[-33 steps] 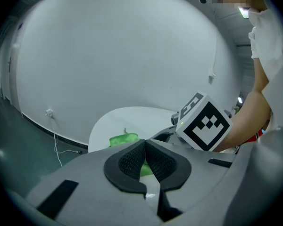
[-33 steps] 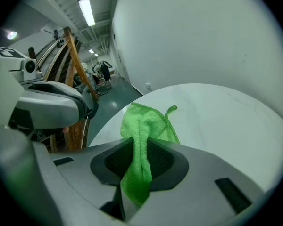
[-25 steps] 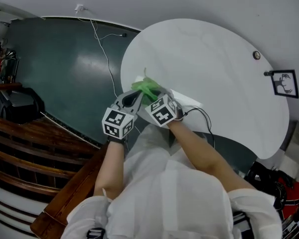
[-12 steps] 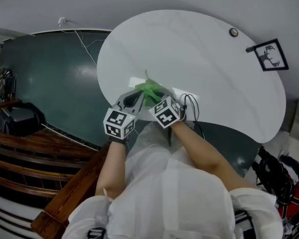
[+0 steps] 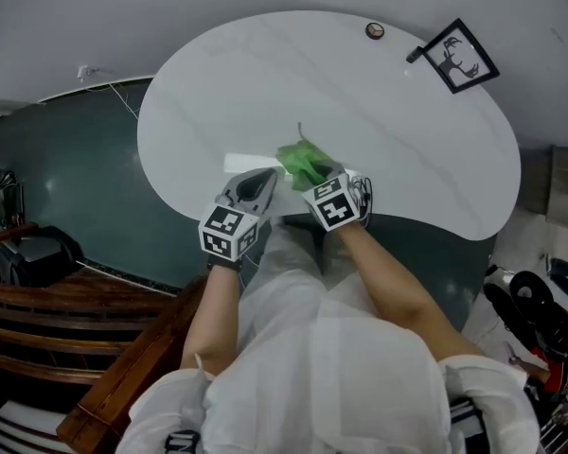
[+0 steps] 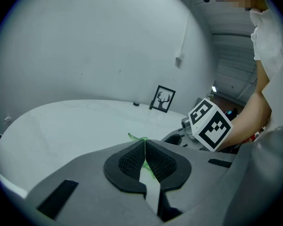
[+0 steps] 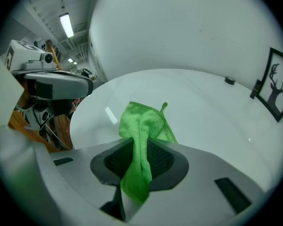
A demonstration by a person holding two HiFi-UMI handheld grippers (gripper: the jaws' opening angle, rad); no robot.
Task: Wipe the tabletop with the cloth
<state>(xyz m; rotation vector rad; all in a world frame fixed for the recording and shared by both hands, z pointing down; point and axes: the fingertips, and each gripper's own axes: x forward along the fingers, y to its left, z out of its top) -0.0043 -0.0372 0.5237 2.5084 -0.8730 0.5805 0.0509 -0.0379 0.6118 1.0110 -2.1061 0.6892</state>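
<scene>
A white rounded table (image 5: 426, 149) stands on a dark green floor (image 5: 66, 159) against a pale wall. A framed deer picture (image 5: 457, 55) and a small dark disc (image 5: 374, 31) sit at its far edge. The right gripper (image 5: 320, 180) pinches the green cloth (image 5: 301, 162), which lies on the table's near side. The left gripper (image 5: 265, 180), just beside it, has its jaws pressed together.

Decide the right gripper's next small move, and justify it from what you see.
Probably press the green cloth down onto the tabletop and push it forward. The right gripper is shut on the cloth, which is bunched close to the table's near edge, and most of the white top lies ahead.
</scene>
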